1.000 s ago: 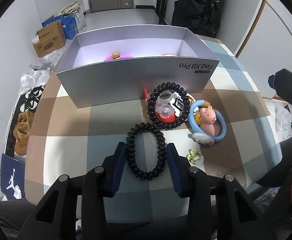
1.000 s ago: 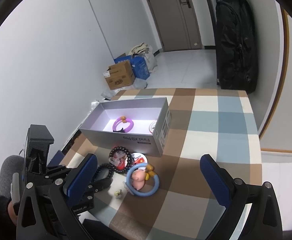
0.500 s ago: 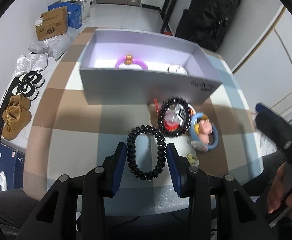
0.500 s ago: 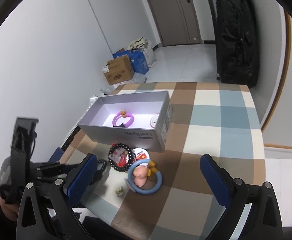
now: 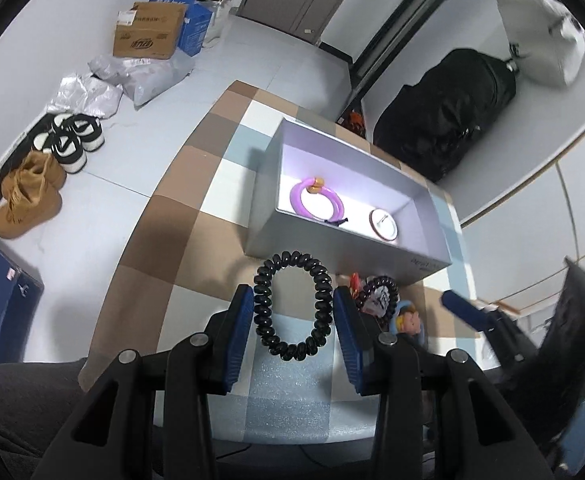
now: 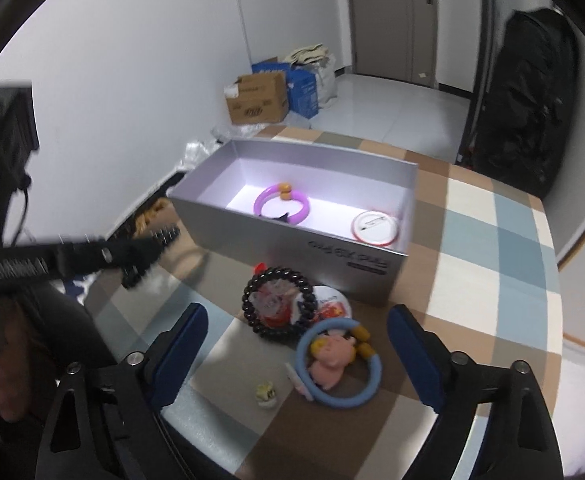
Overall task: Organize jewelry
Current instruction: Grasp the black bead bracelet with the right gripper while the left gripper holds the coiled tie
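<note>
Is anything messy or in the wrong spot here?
Yes. Only the purple ring and a round badge lie in the grey box. The black bead bracelet, the blue ring with a pink pig and a tiny flower charm sit loose on the table outside it.

Your left gripper (image 5: 292, 320) has matte black plastic arms with triangular cut-outs, silver screws at the pivots, and two flat royal-blue pads. Your right gripper (image 6: 297, 354) is built the same: black frame, round silver screws, blue pads on angled black fingers. Seen from the right wrist, the left tool's side carries blurred white lettering, and a dark sleeve covers your arm beneath it.
</note>
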`<state>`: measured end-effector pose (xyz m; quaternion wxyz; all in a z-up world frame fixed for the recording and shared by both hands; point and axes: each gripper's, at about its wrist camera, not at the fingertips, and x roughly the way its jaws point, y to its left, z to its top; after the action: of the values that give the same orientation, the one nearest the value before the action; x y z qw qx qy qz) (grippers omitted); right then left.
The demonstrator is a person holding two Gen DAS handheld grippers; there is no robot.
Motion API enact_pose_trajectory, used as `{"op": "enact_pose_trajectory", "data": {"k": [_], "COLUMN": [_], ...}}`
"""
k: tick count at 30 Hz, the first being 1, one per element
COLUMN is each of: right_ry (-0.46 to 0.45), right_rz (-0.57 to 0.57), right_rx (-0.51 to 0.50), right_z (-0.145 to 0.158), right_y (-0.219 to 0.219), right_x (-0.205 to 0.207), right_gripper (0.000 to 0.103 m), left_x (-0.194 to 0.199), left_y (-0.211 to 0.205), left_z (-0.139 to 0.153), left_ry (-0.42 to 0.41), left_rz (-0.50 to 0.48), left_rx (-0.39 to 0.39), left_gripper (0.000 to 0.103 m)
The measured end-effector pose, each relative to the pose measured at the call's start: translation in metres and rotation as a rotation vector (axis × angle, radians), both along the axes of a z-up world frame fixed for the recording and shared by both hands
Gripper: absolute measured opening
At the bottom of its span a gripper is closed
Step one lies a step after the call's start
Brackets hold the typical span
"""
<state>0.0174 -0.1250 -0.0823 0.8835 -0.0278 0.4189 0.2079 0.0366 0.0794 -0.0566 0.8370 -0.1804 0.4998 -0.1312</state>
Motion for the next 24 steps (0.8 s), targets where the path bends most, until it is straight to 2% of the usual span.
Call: {"op": "enact_pose_trajectory", "data": {"k": [5,7,9,10,14,16,18,24], "right_ry": [-0.041,-0.028,-0.012,-0.002,0.003,0.003,0.019,0.024], "right_rz": [0.048,0.063,0.068,0.077,0.081,0.068,0.061,0.053], "right_rx": [-0.14,-0.168,-0.193,-0.201,-0.199,-0.2,-0.181,-0.137], "right_z": [-0.011,-0.018,-0.025,-0.029,-0.033,-0.033,-0.033,-0.029], "right_y": [0.023,0.029,0.034,0.037,0.039,0.038,0.033,0.024], "right_x": [0.006,0.011,0.014,0.015,0.019,0.022,0.025,0.027], "right_gripper": [0.09,0.089,0.08,0.079,0.078,0.072,0.061,0.056], "left_x": [0.003,0.004,0.005,0.006,0.008,0.008,0.008,0.008], "left_y": [0.003,0.006,0.009,0.011,0.017,0.017,0.015,0.012], "left_z": [0.0,0.001,-0.001,-0.003,-0.007,-0.006,-0.005,-0.007], "left_ry": [-0.002,-0.007,-0.002,0.005,0.033,0.035,0.033,0.031], "left_rz": [-0.013,-0.019,-0.015,-0.013,0.0,0.003,-0.002,-0.009], "left_rx": [-0.018,-0.025,-0.028,-0.038,-0.073,-0.075,-0.068,-0.038], "left_gripper": [0.035,0.035,0.035,0.035,0.035,0.035,0.035,0.035]}}
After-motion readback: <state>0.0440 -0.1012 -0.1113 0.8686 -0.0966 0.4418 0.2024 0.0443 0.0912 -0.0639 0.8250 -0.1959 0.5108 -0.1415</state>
